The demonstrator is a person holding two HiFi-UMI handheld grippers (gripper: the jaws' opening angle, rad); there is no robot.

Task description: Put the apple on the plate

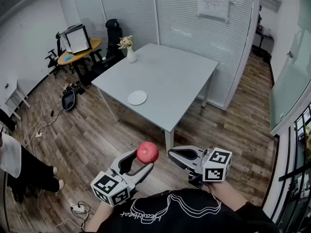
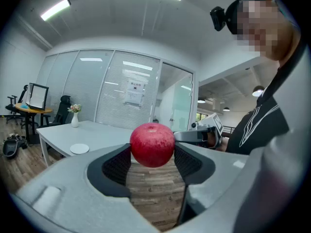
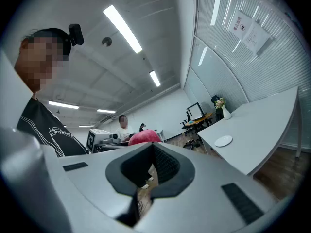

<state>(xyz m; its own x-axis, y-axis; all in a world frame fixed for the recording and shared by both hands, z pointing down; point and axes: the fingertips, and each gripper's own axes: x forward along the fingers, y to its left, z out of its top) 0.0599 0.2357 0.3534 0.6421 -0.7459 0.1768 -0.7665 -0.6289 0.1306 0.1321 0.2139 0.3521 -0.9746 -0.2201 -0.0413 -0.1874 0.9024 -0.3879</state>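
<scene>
While the grey table (image 1: pixel 165 76) stands well apart, left gripper (image 1: pixel 142 160) hangs mid-air, right gripper (image 1: pixel 178 154) beside it pinched together, empty; carry step, I judge: next, approach the white plate (image 1: pixel 137 97) with the red apple (image 1: pixel 147 152) clamped in left jaws.

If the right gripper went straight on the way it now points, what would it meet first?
Probably the apple held in the left gripper, which sits just beyond the tips of the right gripper. The depth between them is unclear.
</scene>
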